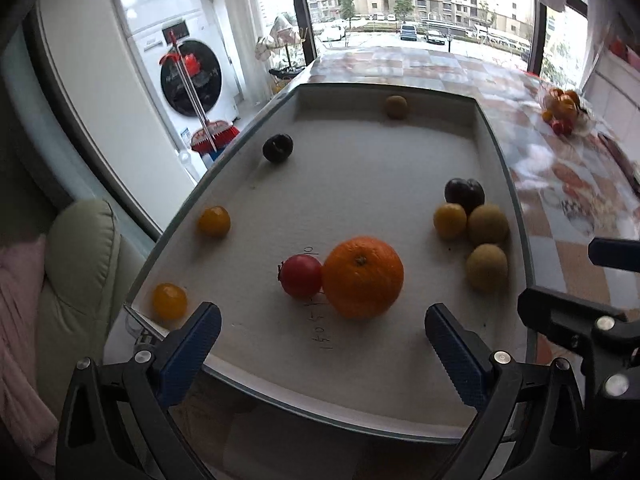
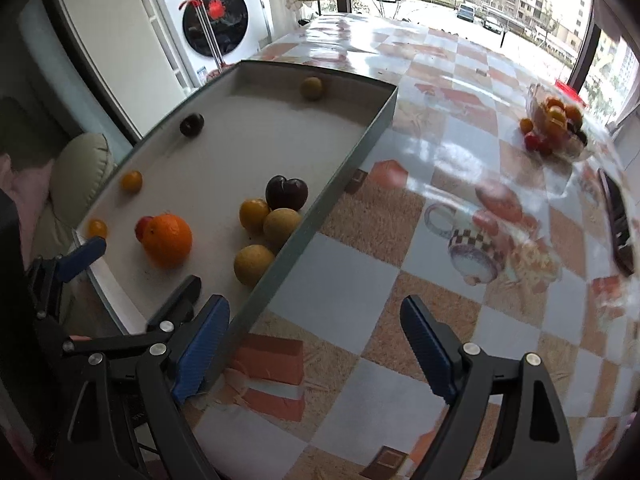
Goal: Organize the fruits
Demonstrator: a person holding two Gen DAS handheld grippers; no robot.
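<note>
Orange first: the big orange [image 1: 362,276] sits near the front of the white tray [image 1: 360,364], and a red tomato [image 1: 301,275] is touching its left side. Pen marks run along the tray floor right by the pair. Over on the right, by the tray wall, four fruits bunch up: a dark plum [image 1: 465,194] at the back, a yellow fruit [image 1: 450,220] and a tan-green one [image 1: 488,224] touching in front of it, and another tan-green one [image 1: 486,267] nearest the front. Along the left edge lie two small yellow-orange fruits, one near the front corner [image 1: 169,301] and one further back [image 1: 215,221]. A second dark plum [image 1: 277,147] rests further back on the left, and a lone tan-green fruit [image 1: 396,107] sits against the far wall.

Left gripper [image 1: 322,354] hangs above the tray's front edge, jaws spread wide, blue pads [image 1: 188,358] empty, nothing gripped. The orange and tomato lie just beyond the gap. Right gripper [image 2: 314,350] is off to the side, above the checked tablecloth [image 2: 420,240], jaws also well apart and holding nothing; its left pad [image 2: 202,356] sits against the tray's outer wall.

Far across the table, a clear bowl [image 2: 554,124] holds more fruit. Behind it all, a washing machine [image 1: 188,76] stands by the window.
</note>
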